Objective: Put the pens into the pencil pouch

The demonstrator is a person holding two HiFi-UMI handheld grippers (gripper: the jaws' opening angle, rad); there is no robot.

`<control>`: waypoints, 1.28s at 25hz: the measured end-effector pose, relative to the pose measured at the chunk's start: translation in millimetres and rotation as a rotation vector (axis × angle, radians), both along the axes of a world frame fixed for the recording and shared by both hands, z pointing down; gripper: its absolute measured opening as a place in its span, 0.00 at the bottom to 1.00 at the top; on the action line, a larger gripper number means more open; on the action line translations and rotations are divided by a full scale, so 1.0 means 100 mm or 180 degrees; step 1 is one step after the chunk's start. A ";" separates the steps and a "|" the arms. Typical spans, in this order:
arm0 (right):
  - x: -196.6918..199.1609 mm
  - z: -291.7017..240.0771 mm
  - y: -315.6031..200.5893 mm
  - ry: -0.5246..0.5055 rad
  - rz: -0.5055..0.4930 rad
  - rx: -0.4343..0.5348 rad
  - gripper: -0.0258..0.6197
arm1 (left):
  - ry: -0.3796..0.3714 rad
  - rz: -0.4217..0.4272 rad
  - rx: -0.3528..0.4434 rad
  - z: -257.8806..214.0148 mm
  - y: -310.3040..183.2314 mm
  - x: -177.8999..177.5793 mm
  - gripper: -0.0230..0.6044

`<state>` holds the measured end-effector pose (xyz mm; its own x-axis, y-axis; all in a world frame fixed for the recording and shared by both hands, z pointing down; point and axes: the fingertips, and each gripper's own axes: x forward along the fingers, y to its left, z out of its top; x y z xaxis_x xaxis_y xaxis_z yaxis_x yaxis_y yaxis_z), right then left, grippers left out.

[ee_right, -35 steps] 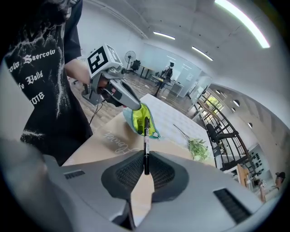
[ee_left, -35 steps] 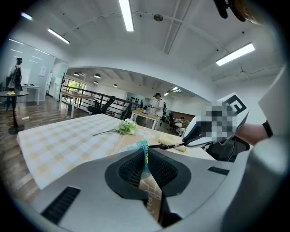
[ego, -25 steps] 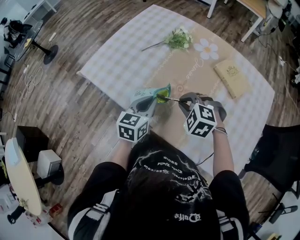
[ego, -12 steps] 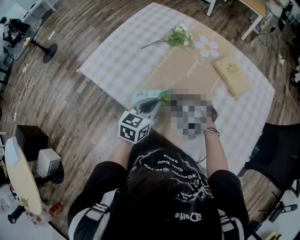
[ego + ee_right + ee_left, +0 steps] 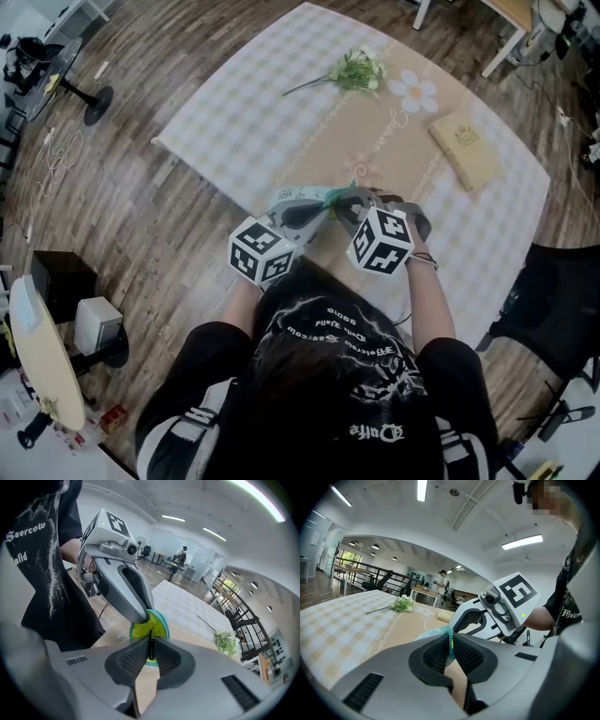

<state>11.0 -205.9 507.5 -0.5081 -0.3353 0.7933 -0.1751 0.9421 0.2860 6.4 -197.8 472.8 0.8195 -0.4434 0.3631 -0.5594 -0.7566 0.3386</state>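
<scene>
Right now the teal pouch (image 5: 286,199) lies at the near edge of the table (image 5: 234,112), just in front of the person. Its mouth gapes so that the yellow-green lining (image 5: 139,631) shows. The left tongs (image 5: 450,645) are clamped on the zip edge of the pouch and hold that side of the mouth up. The right tongs (image 5: 151,652) are closed on a thin black pen (image 5: 151,643), which points straight at the mouth with its front end over the lining. I cannot tell how far in it reaches, nor whether anything else is inside the pouch. The two tongs meet over the pouch, close beside each other. Beyond the pouch the checked cloth (image 5: 253,141) lies open up to a sprig of flowers (image 5: 358,71) at the far edge. A daisy-shaped mat (image 5: 417,95) and a tan book (image 5: 464,152) sit well away to the pouch's far right. Left of the pouch the table's edge runs close by, with wooden floor (image 5: 122,225) past it. Right of the pouch a black chair (image 5: 553,309) stands off the table's corner.
</scene>
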 end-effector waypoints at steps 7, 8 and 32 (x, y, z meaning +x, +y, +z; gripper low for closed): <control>-0.07 0.00 -0.01 0.0022 -0.0052 0.0012 0.11 | 0.0087 0.0127 -0.0053 -0.02 0.00 0.04 0.10; -0.08 0.00 -0.01 0.0024 -0.0063 0.0024 0.11 | 0.0103 0.0138 -0.0062 -0.03 0.00 0.04 0.10; 0.07 -0.07 -0.19 -0.0230 0.0225 0.0152 0.31 | 0.0237 -0.0072 -0.0142 -0.03 -0.13 -0.03 0.10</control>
<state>17.8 -225.0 500.3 -0.5372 -0.4088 0.7377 -0.2624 0.9123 0.3145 3.2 -210.8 469.4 0.8349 -0.4470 0.3213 -0.5483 -0.7272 0.4130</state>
